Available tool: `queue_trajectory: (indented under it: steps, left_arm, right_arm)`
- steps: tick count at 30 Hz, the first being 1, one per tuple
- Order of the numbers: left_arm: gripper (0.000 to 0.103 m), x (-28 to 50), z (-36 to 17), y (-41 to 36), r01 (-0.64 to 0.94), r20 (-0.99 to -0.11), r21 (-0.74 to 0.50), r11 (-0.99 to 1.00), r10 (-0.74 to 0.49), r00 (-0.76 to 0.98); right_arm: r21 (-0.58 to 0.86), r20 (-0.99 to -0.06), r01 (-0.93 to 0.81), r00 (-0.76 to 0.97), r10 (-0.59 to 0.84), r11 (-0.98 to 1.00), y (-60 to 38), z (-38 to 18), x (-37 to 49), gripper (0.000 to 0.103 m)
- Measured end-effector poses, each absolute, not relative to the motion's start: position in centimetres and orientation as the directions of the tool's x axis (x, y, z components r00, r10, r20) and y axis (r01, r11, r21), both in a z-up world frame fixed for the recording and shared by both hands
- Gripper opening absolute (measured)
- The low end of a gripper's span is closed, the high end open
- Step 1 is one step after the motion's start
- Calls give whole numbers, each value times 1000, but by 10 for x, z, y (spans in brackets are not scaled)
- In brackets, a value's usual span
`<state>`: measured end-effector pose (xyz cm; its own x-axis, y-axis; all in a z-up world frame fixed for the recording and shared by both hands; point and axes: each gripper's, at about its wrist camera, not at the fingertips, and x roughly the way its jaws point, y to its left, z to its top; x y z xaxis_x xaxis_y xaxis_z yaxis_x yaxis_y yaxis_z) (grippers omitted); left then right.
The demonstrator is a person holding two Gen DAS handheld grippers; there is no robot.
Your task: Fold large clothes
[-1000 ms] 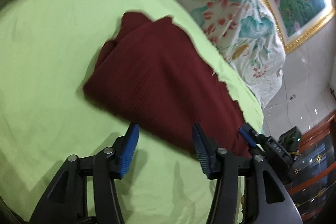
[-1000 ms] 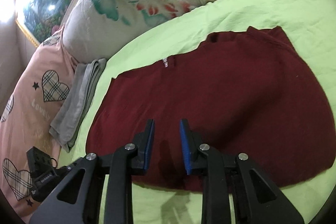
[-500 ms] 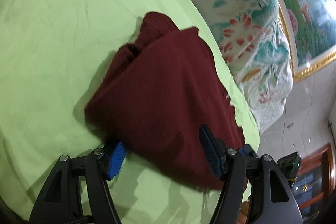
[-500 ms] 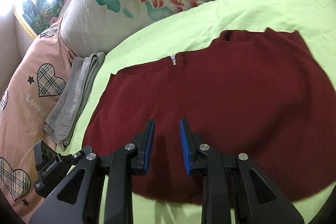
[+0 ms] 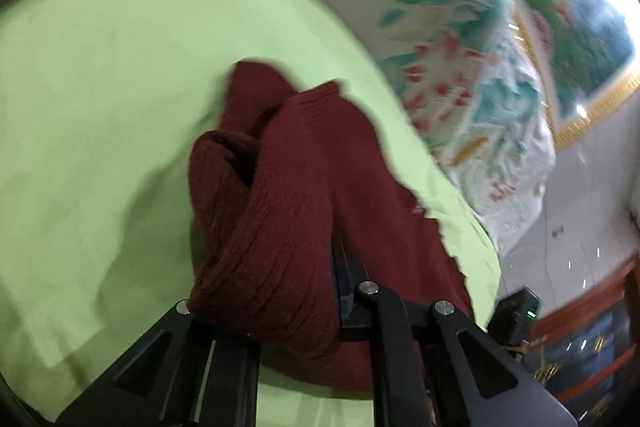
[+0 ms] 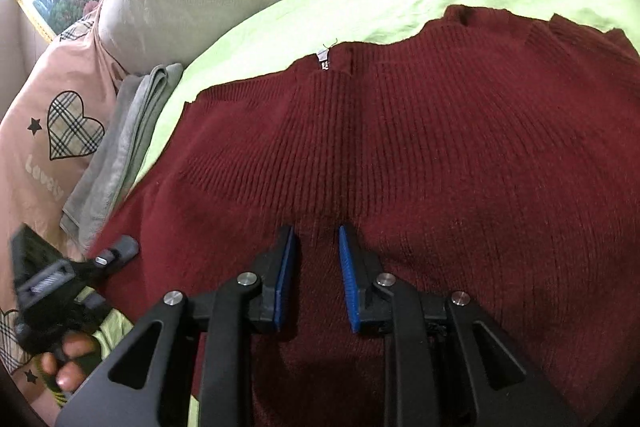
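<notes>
The left gripper (image 5: 280,291) pinches a bunched fold of the dark red ribbed knit sweater (image 6: 420,155), while the right gripper (image 6: 316,279), jaws slightly parted and holding nothing, hovers over the sweater spread on the lime-green bedsheet (image 5: 100,87).

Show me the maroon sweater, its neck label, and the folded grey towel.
maroon sweater (image 6: 460,155): right wrist view, middle of ribbed body.
neck label (image 6: 322,59): right wrist view, white tag at collar.
folded grey towel (image 6: 120,147): right wrist view, its middle.

the left gripper (image 5: 264,291) has closed its jaws on the maroon sweater's (image 5: 288,195) edge, bunching the knit into a raised fold between them.
</notes>
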<state>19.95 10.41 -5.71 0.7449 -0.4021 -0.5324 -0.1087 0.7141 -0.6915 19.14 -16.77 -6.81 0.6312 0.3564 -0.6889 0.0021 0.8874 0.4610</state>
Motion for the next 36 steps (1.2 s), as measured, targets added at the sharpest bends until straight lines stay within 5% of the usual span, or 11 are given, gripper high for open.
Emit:
queue_trajectory:
  steps: [6,8,13,16,25,27,34,35,36]
  left_arm:
    - [10,206,3,44,136,-423,-659,739,-514,746]
    - [10,211,13,13,213,-412,-638,740,-563,716]
    - [10,228,-5,-77,368,-488,-563,740,-657,575]
    - [9,241,-44,-115,359,-585,-526,771,-635,505]
    - [9,236,-37,-104,365,-530,-567,738,-666,525]
    - [9,234,-34,-99,378,-528,-554,742,-664,529]
    - [9,230,-39,-96,391,-539,-547,740,-669,512]
    - [9,230,-41,-97,390,-543,-546,741,-668,509]
    - [9,231,-42,-98,388,-548,-545,743,-666,506]
  right_arm:
    - [509,-683,7,612,398,861,-175,-68,196,22]
    - [638,-630,23,590,505,769,-197,-68,196,23]
    - [868,-404,115,731,551,483,-289,-62,158,27]
    - [919,-313,93,762,567,383,-319,-61,143,48]
    - [851,-428,69,665,613,520,-298,-43,159,67]
    - [846,-435,54,643,630,530,-294,-41,168,77]
    - [817,-498,46,560,662,575,-274,-42,237,75]
    - [812,-506,37,543,670,582,-271,-43,243,66]
    - [806,-518,34,523,676,591,-267,-46,250,44]
